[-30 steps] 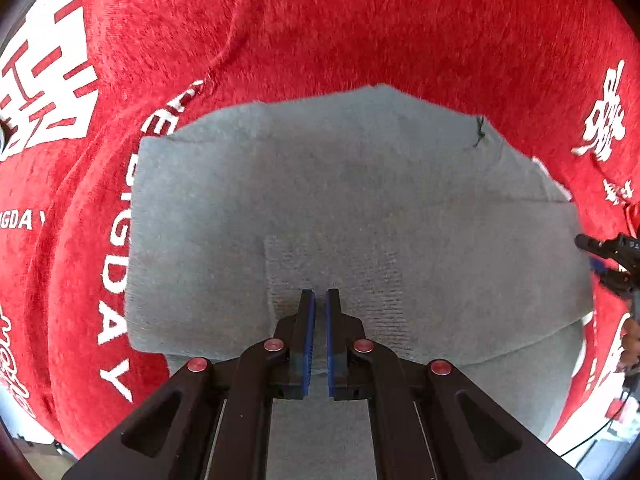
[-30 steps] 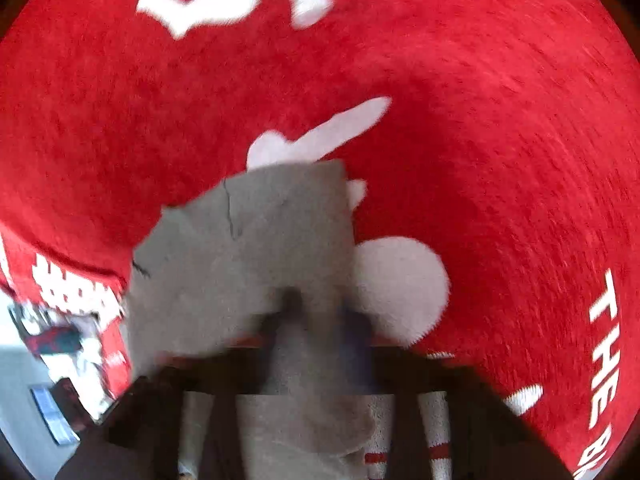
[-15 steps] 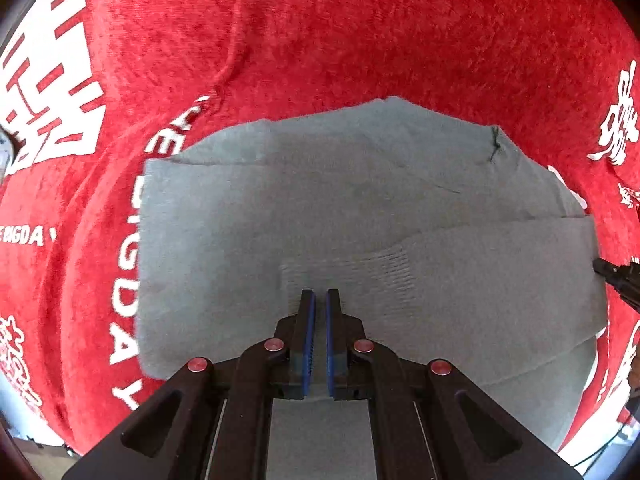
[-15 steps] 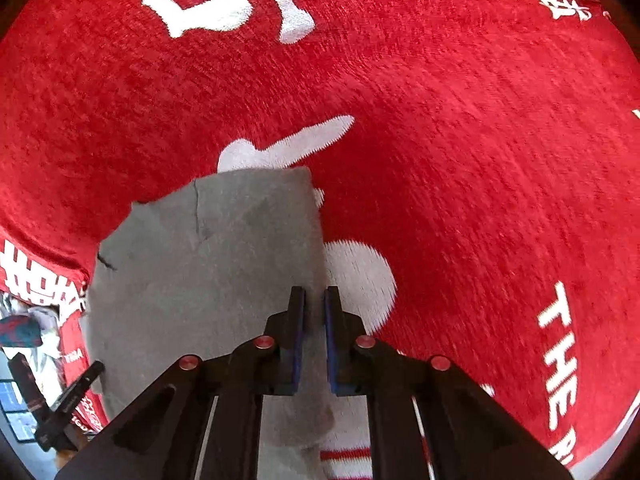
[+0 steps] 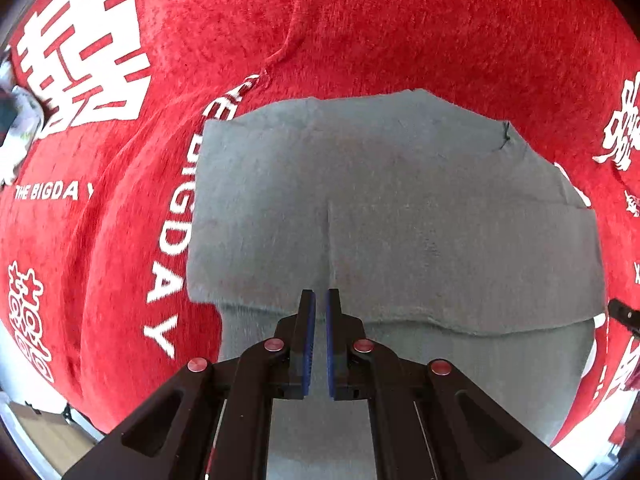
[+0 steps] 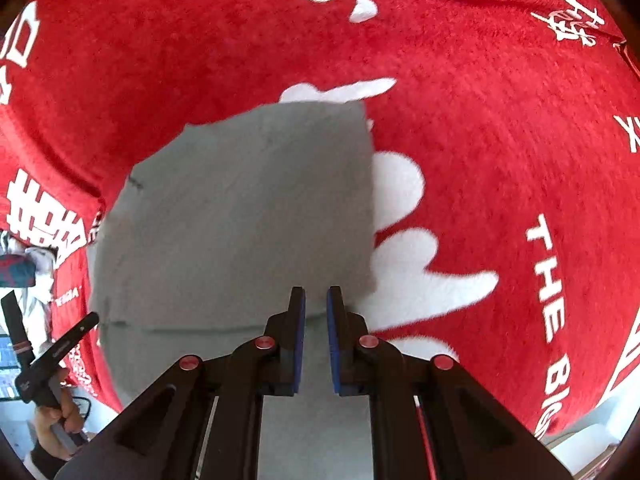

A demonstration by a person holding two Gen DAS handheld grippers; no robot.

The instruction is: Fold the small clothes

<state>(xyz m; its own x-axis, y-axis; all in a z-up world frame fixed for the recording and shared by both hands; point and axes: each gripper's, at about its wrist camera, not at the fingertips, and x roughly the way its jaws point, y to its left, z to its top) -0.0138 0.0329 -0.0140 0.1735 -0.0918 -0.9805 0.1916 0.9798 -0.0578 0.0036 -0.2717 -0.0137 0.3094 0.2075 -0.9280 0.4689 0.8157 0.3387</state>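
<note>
A small grey knit garment (image 5: 400, 200) lies flat on a red cloth with white print (image 5: 400, 32), with one flap folded across its near half. My left gripper (image 5: 320, 294) hovers over that flap's near edge, shut, with only a thin slit between the blue pads and no cloth in it. In the right wrist view the same garment (image 6: 240, 220) fills the centre left. My right gripper (image 6: 316, 292) hangs above its near right corner. Its jaws are opening and nothing is between them. The left gripper (image 6: 52, 344) and the hand holding it (image 6: 52, 420) show at the lower left.
The red cloth (image 6: 480, 120) covers the whole surface, with a crease running up from the garment's far side. A heap of other clothes (image 6: 24, 268) lies past its left edge. Pale floor (image 5: 36, 432) shows beyond the cloth's near left edge.
The right gripper, earlier shut on the grey cloth, has let go, parted its jaws and lifted away. The flap now lies flat across the garment. The left gripper has risen slightly.
</note>
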